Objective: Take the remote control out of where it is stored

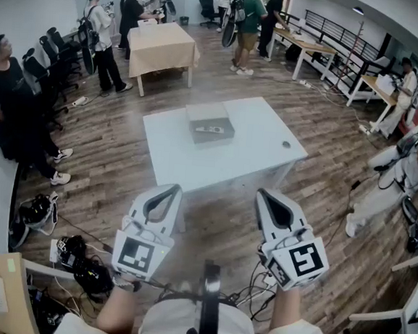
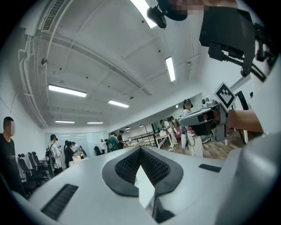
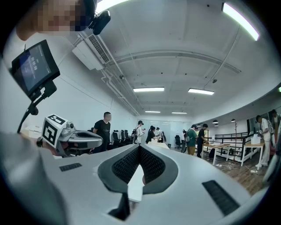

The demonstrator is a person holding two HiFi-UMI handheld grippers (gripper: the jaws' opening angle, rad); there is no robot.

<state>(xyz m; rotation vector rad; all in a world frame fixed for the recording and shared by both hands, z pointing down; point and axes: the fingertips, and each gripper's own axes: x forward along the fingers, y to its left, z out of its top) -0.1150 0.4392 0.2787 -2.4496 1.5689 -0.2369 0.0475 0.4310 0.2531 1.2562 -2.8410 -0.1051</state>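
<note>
1. Pointing forward, the left gripper (image 1: 170,190) is seen with its jaws pressed together and nothing between them. The right gripper (image 1: 262,193) is closed tight and empty in the same way.
2. Both are held side by side, apart from each other and well short of the white table (image 1: 257,156) that stands ahead of their tips.
3. A flat grey box (image 1: 211,123) lies on that table, ahead of the two grippers and between their lines. The remote control is not shown in any view and is judged to be stored inside this box.
4. A remote control is expected to be light, stiff and smooth-sided, so somewhat slippery. It would best be taken across its narrow width near the middle, so that it does not tip.
5. The box looks light and may slide, so it may have to be steadied by one gripper while it is opened by the other.
6. A pale patch (image 1: 211,129), perhaps a label, is seen on the box top, but it is too small to be read. No brand can be made out. Only square black-and-white markers are carried on the left cube (image 1: 141,255) and the right cube (image 1: 306,260).
</note>
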